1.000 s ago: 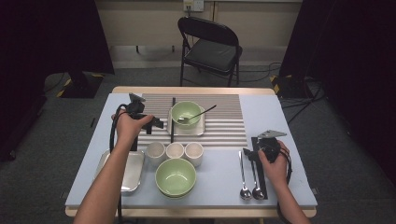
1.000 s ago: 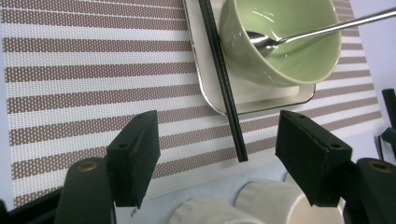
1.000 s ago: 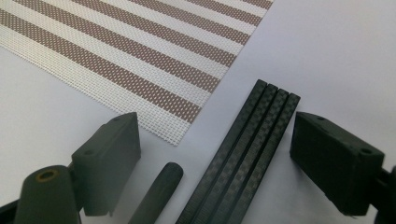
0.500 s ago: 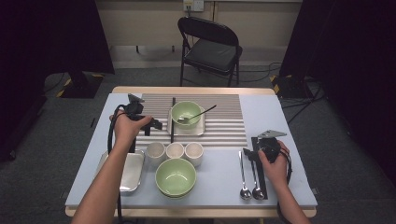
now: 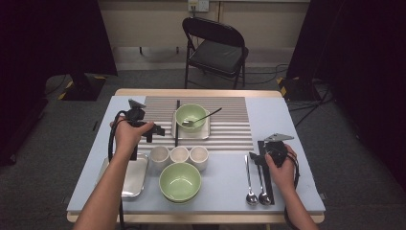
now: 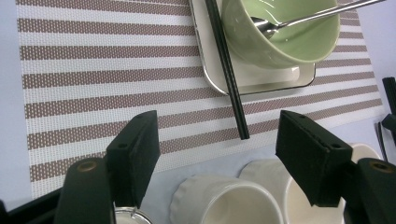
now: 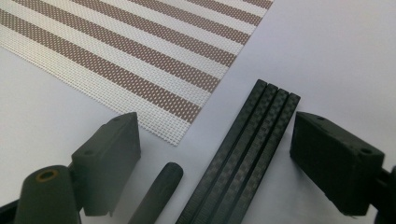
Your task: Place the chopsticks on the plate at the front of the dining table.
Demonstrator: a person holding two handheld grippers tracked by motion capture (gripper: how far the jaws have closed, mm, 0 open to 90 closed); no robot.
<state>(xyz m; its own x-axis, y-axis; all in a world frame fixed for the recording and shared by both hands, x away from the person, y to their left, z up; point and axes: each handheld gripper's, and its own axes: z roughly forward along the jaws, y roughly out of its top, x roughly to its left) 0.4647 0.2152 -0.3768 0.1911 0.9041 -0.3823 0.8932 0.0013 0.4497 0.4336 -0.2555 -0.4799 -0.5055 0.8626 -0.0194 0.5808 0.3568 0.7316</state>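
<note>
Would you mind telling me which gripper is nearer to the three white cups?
The left gripper is nearer: it hovers open just behind the white cups, over the striped mat's edge. The right gripper sits far off to their right, open over the black chopsticks.

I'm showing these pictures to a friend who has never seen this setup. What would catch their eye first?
Probably the green bowl with a spoon in it, standing on a small tray on the striped mat at the table's middle. Next, the larger empty green bowl near the front edge, behind it a row of three white cups. Then the open left gripper hovering above those cups.
</note>
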